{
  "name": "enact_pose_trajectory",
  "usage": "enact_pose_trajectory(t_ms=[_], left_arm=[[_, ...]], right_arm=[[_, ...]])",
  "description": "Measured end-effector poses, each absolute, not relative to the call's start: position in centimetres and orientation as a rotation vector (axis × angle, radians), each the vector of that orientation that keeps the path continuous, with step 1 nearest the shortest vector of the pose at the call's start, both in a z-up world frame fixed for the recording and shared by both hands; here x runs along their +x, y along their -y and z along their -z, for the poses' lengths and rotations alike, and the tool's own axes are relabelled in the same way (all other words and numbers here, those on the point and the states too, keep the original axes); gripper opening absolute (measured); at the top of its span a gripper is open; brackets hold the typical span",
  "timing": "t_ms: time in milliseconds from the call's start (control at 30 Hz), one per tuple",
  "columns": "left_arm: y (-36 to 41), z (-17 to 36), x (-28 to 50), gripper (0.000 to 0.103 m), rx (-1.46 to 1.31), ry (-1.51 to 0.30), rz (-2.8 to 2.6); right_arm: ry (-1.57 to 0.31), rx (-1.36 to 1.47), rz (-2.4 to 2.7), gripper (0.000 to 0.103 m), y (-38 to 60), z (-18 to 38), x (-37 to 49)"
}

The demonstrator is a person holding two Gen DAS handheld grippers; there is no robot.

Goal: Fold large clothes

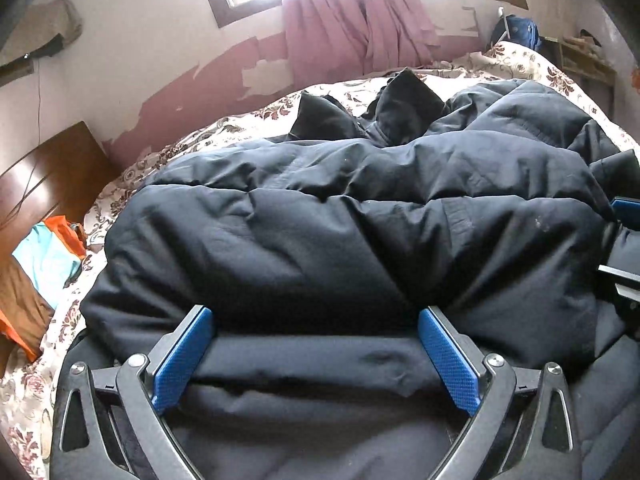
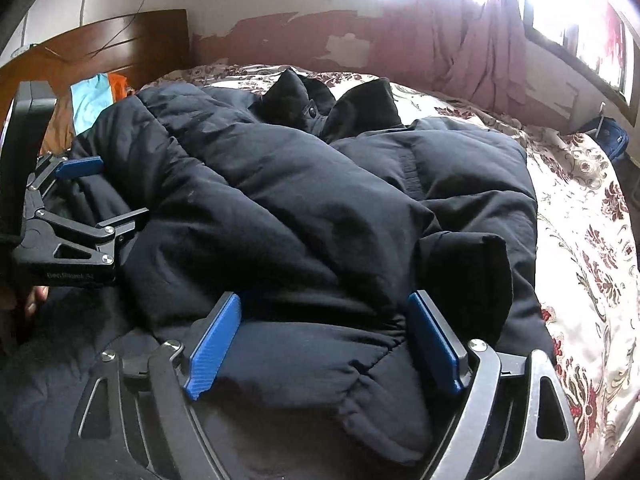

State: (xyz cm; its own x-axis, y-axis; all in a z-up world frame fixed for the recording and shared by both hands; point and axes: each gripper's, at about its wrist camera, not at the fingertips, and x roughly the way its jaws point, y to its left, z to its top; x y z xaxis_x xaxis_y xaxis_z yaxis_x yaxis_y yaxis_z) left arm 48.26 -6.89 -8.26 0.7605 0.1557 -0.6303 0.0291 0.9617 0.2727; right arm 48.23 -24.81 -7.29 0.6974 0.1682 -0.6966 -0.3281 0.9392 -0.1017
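Note:
A dark navy padded jacket (image 1: 360, 216) lies in a folded heap on the bed, its collar (image 1: 400, 108) standing up at the far side. My left gripper (image 1: 316, 314) is open wide at the jacket's near edge, and a fold of the fabric lies between its blue pads (image 1: 184, 356). In the right wrist view the same jacket (image 2: 300, 208) fills the middle, with a sleeve cuff (image 2: 464, 276) lying near the right finger. My right gripper (image 2: 325, 298) is open over the near hem, with fabric lying loose between its fingers. The left gripper (image 2: 120, 190) shows at the left edge.
A floral bedsheet (image 2: 580, 240) covers the bed around the jacket. A wooden headboard (image 2: 120, 40) stands at the left, with cyan and orange cloth (image 1: 48, 256) beside it. A pink curtain (image 1: 348, 16) hangs under bright windows on the far wall. A blue bag (image 1: 518, 32) sits in the far corner.

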Motion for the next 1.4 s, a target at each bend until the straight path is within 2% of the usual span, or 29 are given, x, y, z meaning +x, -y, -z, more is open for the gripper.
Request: enact_pose_trajectory(t_ms=[133,367,500,733,833,967,1133,1400], left_arm=[[6.6,8.1,48.3,0.103,0.259,-0.711,-0.055],[5.4,6.7,48.8,0.103,0.316,-0.843,0.151],[3.1,4.0,49.5,0.103,0.347,-0.925,0.249],[-0.5,-1.1,56.7,0.103,0.216,-0.828,0.152],[-0.9,-1.3,62.1,0.103,0.157,-0.808,0.05],[-0.5,-0.7,68.5,0.103,0.04,-0.831,0.039],[1.0,-0.2,74.8,0.102,0.001,-0.792,0.016],[3.7,3.0,79.9,0.102,0.005,-0.869,-0.029]], right_arm=[[-0.763,-0.23,-0.323,0.096,24.9,7.2,47.9],[-0.828,-0.219,-0.372,0.097,27.2,5.4,45.6],[-0.917,-0.159,-0.367,0.097,29.4,3.2,47.1],[-0.864,0.054,-0.238,0.097,31.5,-1.2,57.0],[-0.831,0.151,-0.194,0.097,31.4,-1.2,62.6],[-0.788,0.146,-0.141,0.096,29.1,-1.0,69.3],[-0.8,0.158,-0.117,0.088,25.6,-0.4,76.4],[-0.892,0.23,-0.084,0.057,24.9,3.4,81.2]])
